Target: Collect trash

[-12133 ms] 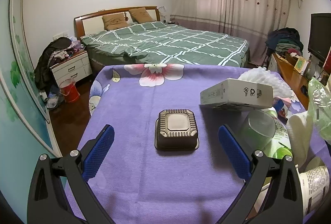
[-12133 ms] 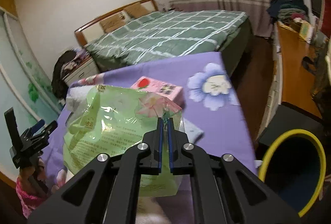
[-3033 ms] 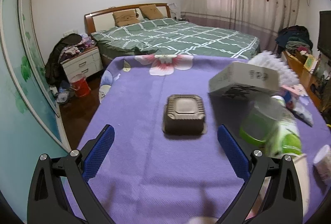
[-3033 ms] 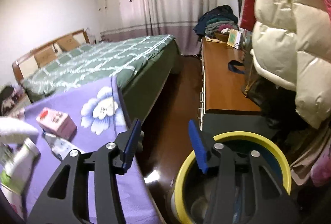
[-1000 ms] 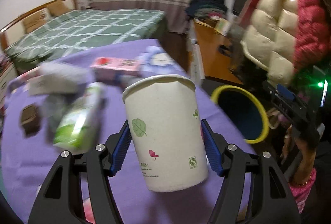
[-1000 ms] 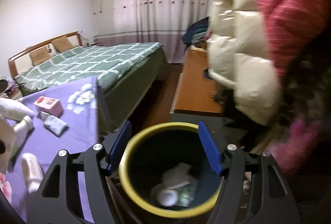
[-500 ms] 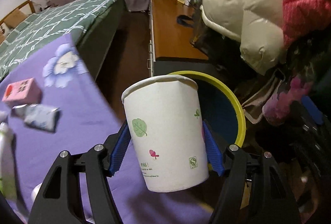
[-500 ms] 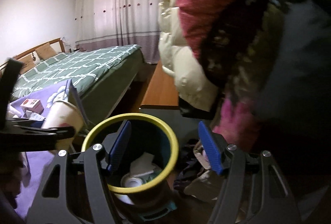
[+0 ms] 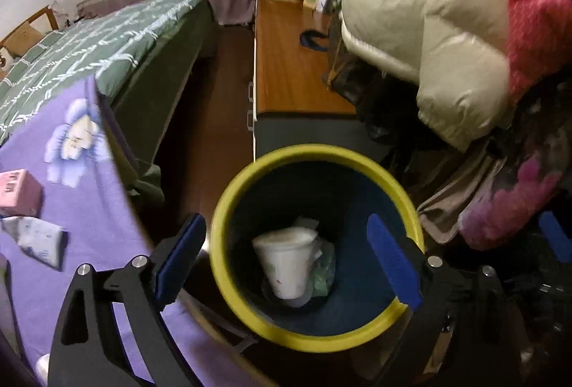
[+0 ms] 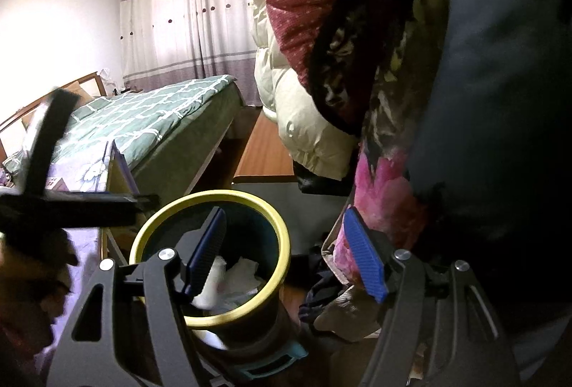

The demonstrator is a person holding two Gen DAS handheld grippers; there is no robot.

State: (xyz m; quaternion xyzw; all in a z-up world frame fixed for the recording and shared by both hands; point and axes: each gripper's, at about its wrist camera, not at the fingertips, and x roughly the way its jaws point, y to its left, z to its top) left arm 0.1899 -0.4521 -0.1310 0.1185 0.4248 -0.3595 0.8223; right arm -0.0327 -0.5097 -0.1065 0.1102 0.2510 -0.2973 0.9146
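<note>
My left gripper [image 9: 286, 253] above the yellow-rimmed trash bin [image 9: 407, 204] at lower centre, jaws opening, nothing between them, paper cup [image 9: 287, 265] lying inside among wrappers, my right gripper [image 10: 286, 249] spread and empty, purple tablecloth [image 9: 93, 208] at left.

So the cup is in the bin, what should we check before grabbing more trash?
1. Paper cup inside the yellow-rimmed bin, on top of other trash: ok.
2. Left gripper jaws opening, nothing between them: ok.
3. Right gripper open and holding nothing: ok.
4. Bin upright beside the table: ok.
5. Trash left on the purple tablecloth, such as the pink box and the crumpled wrapper: not ok, more to collect.
6. Room left in the bin: looks ok.
</note>
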